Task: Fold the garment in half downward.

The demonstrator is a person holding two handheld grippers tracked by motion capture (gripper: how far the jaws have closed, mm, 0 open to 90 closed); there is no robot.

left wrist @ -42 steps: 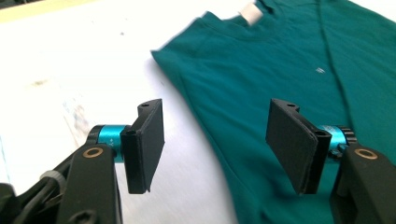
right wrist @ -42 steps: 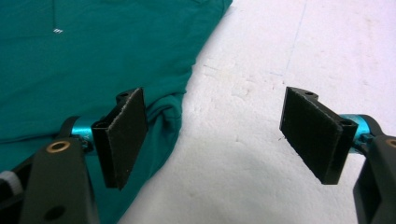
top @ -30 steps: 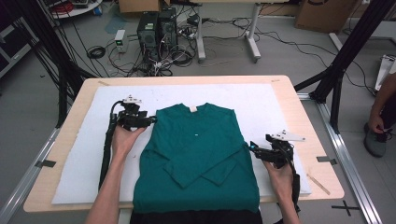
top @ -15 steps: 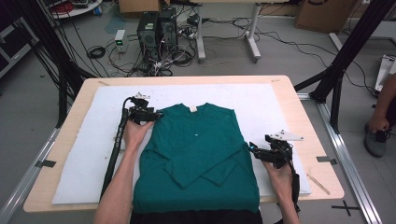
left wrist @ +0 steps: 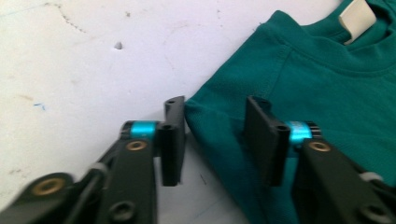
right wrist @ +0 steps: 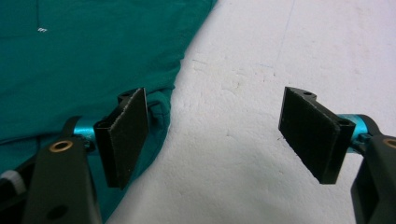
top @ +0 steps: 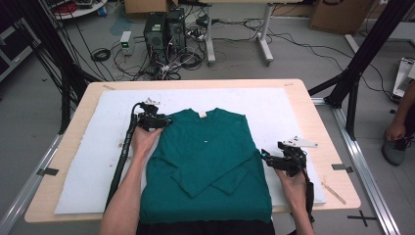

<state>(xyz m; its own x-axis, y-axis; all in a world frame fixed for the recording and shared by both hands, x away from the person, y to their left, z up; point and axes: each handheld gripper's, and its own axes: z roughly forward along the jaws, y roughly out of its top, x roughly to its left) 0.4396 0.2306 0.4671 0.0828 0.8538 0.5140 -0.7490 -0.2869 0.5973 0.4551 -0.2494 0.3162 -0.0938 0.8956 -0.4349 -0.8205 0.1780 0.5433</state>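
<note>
A wooden table [top: 320, 142] carries a white foam mat [top: 274, 105] that covers most of its top. On the grey floor beyond the table's far edge stand two black computer towers [top: 164, 30], side by side, with a tangle of cables [top: 166, 61] spread in front of them. A small white box [top: 126, 41] sits just left of the towers. White desk legs [top: 264, 41] stand farther right, cardboard boxes [top: 337, 14] behind them. Black frame struts [top: 364, 54] rise at the right, where a seated person's hand [top: 394, 131] rests near a shoe [top: 394, 152].

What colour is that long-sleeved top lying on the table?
Teal green all over, with a small pale label at the neck. The shirt shows best in the high view.
</note>
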